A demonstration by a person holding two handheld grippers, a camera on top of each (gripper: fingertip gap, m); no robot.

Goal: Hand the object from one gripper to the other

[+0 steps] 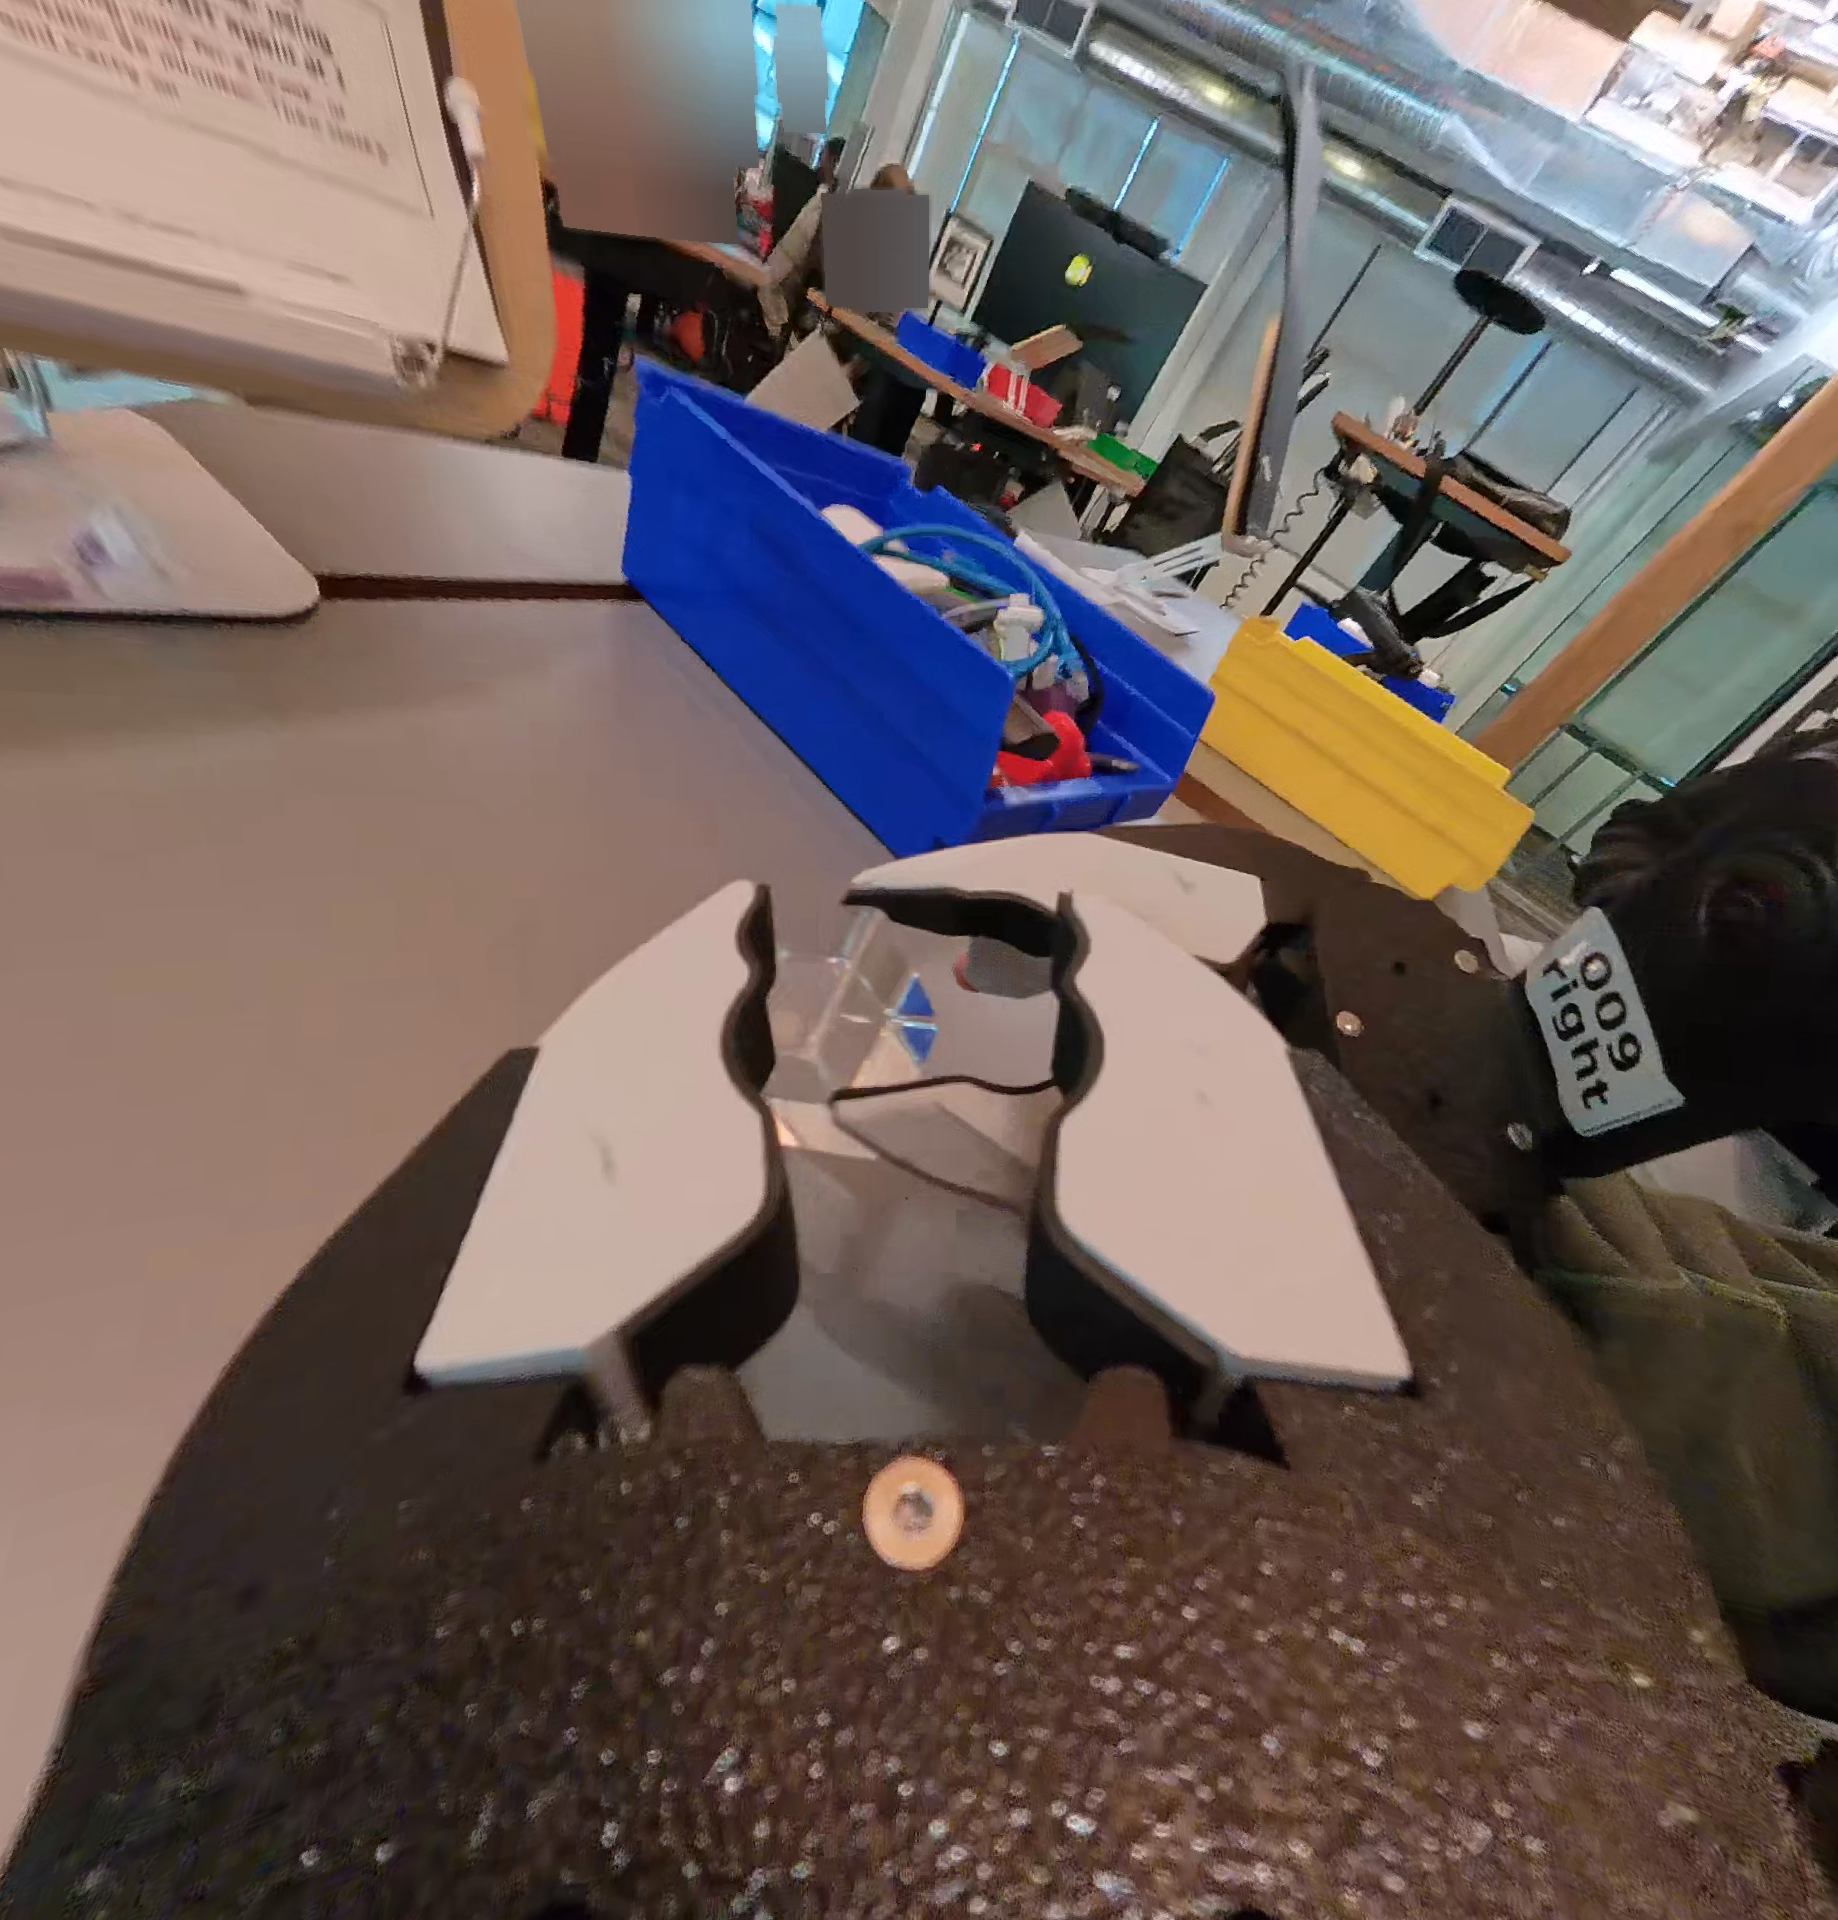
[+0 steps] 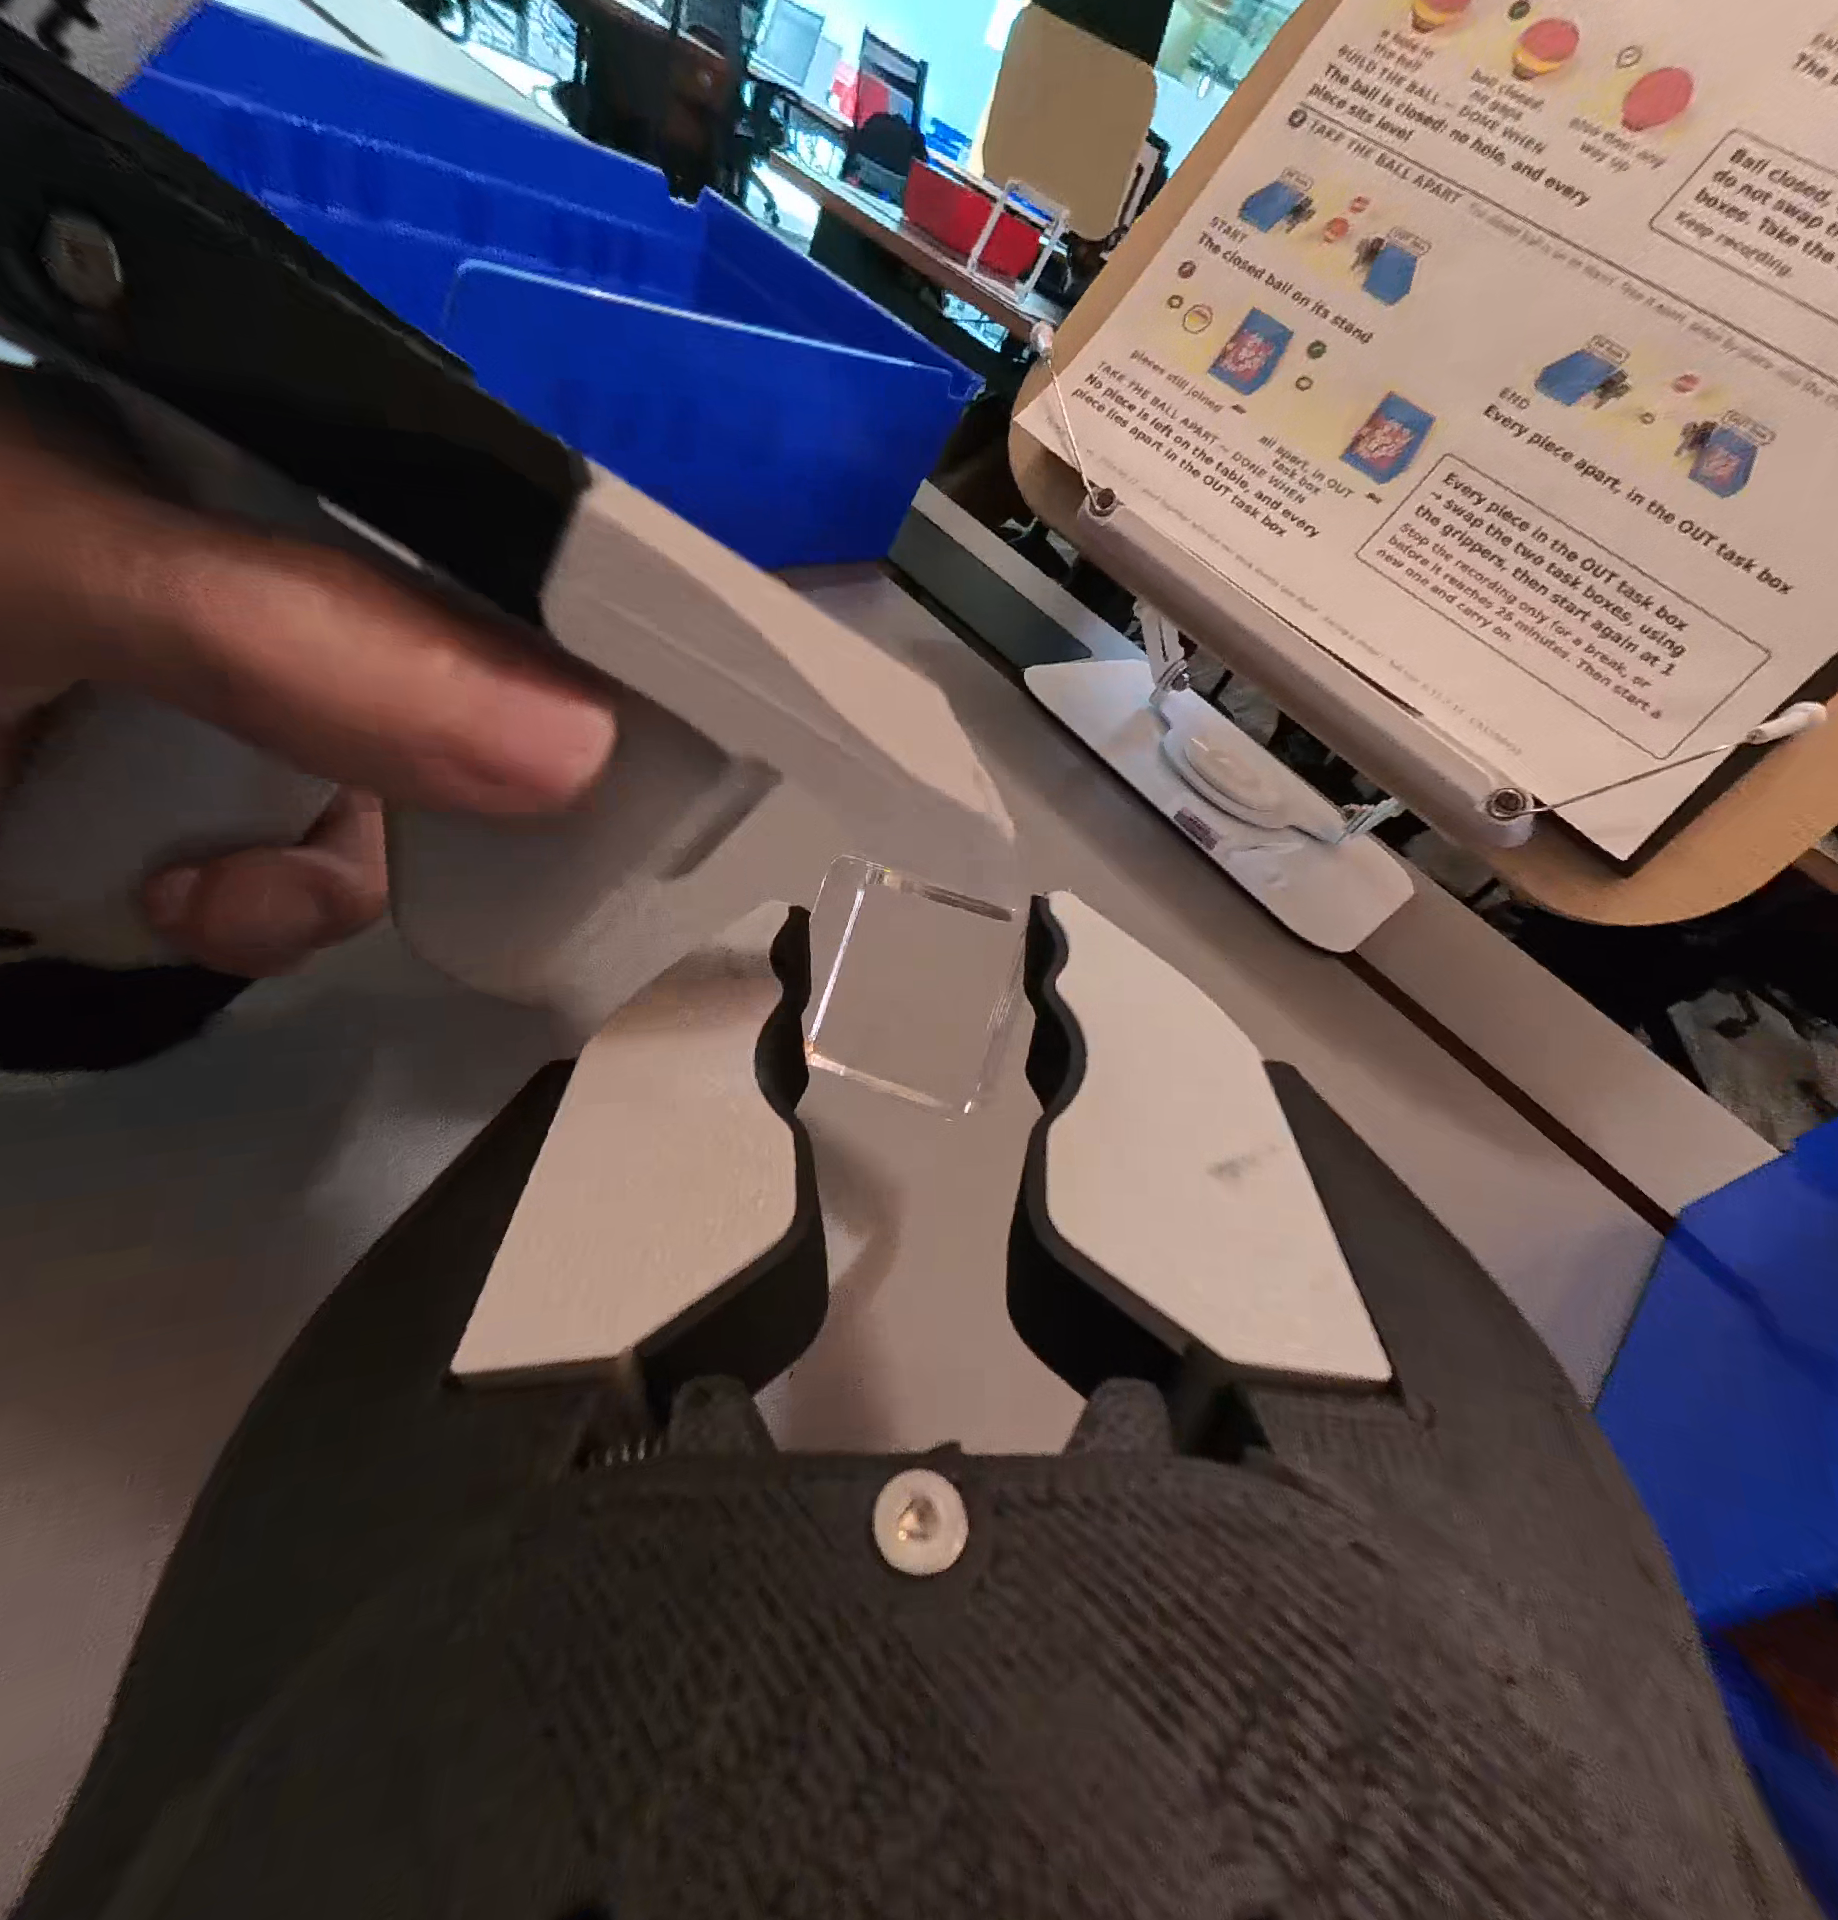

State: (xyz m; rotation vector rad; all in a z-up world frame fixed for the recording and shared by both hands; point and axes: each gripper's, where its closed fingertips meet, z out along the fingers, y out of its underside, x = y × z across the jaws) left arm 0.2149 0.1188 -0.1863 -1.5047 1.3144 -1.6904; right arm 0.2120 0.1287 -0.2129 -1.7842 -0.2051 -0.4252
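A small clear acrylic cube [image 2: 910, 997] is seen between the fingertips of the right tool [image 2: 910, 997], raised above the grey bench [image 2: 167, 1247]. Both black inner pads of that tool are pressed against the cube's sides, so it is gripped there.

In the left wrist view, the same clear cube [image 1: 842, 1013] is seen between the tips of the left tool [image 1: 910, 997]. Its left finger appears to touch the cube; a gap shows on the right side, and it cannot be told whether this tool is clamped on it. The white finger tips of the other tool cross just beyond it.

In the right wrist view, the left tool's white and black body is held by a hand [image 2: 219, 707] at the upper left, its tip just above the cube.

On the bench beyond, 1 blue plastic bin [image 1: 873, 623] filled with cables and small parts is seen, with a yellow plastic bin [image 1: 1351, 748] beside it. A printed instruction sheet clipped to a wooden board [image 2: 1466, 416] stands on a white stand at the bench's far side.
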